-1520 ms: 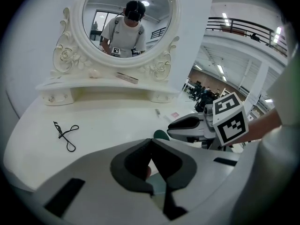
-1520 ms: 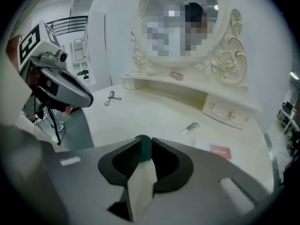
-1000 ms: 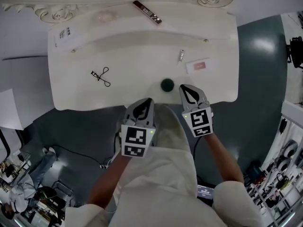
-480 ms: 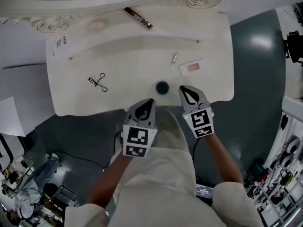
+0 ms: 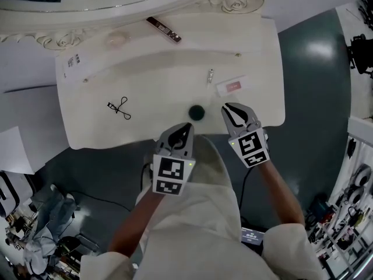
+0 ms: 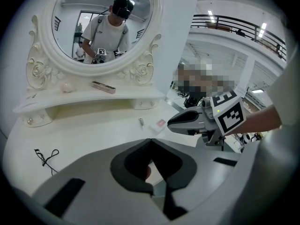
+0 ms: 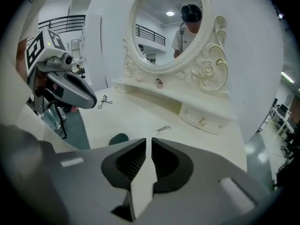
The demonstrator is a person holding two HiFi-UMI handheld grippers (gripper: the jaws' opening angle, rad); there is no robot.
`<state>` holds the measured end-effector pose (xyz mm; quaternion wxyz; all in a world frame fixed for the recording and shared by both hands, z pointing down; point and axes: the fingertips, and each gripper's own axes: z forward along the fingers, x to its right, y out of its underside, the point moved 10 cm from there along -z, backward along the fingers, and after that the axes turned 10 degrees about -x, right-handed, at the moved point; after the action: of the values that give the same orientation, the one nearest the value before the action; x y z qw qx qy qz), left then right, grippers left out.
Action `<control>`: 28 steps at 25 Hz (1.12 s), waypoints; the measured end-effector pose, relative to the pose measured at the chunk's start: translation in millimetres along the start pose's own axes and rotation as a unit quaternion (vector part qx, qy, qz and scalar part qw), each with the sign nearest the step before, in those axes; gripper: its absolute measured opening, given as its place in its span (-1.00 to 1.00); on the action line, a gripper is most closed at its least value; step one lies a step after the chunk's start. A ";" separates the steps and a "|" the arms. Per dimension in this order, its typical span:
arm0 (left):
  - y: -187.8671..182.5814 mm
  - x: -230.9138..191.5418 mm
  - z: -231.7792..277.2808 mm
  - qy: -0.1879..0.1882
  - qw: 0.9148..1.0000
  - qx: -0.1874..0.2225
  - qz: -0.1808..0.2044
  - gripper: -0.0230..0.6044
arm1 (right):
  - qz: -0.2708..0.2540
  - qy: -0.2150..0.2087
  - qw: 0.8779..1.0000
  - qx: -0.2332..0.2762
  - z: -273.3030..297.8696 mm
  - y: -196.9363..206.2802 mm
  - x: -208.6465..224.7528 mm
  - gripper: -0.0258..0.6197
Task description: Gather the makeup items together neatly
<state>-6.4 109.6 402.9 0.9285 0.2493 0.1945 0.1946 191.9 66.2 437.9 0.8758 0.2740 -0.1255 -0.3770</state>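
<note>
With left gripper [image 5: 183, 127] and right gripper [image 5: 227, 108] clenched empty, the light, wiry eyelash curler [image 5: 120, 108] is likely best pinched mid-handle.

The head view looks steeply down from above the person onto the white dressing table [image 5: 145, 74]. It takes in the whole top, with the left gripper [image 5: 184, 127] and the right gripper [image 5: 229, 108] at the near edge. The left gripper view sits low behind its own jaws, close over the tabletop, and faces the oval mirror [image 6: 103, 22]. The right gripper view sits likewise low, facing the mirror obliquely from the table's right end. All three views share the eyelash curler [image 5: 119, 108], and each gripper view catches the other gripper.
</note>
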 end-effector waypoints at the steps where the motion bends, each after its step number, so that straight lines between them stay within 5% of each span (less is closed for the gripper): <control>1: -1.2 0.4 1.0 0.001 1.000 0.000 0.001 -0.90 | -0.005 -0.001 1.000 -0.001 0.3 0.1 1.7 -0.90; 14: -12.5 6.0 11.1 0.015 1.000 -0.004 0.005 -0.90 | -0.128 -0.018 0.990 -0.049 -0.4 -3.1 24.3 -0.58; 28: -14.5 18.0 23.2 0.034 0.999 -0.020 0.007 -0.89 | -0.192 -0.043 0.977 -0.083 13.5 -2.7 43.8 -0.33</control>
<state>23.4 97.3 408.9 0.9248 0.2252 0.2206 0.2129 214.5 27.6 447.9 0.8008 0.2028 -0.0765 -0.5583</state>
